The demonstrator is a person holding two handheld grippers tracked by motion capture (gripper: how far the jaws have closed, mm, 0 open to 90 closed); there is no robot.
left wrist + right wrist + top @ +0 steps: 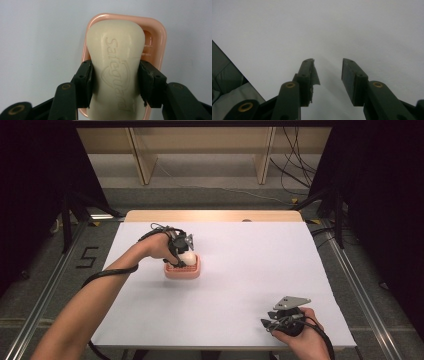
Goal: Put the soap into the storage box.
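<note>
Left gripper view: soap bar (pixel 116 67) embossed "Safeguard".

High view overhead — gripper views close, tableward.

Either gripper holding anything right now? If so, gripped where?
The left gripper is shut on the soap bar, pads on its two long sides near the close end, above the pink soap dish. The right gripper is open with nothing between its jaws.

White table (pixel 240 270); wooden shelf (pixel 200 150) beyond (cables (pixel 295 165) nearby).
</note>
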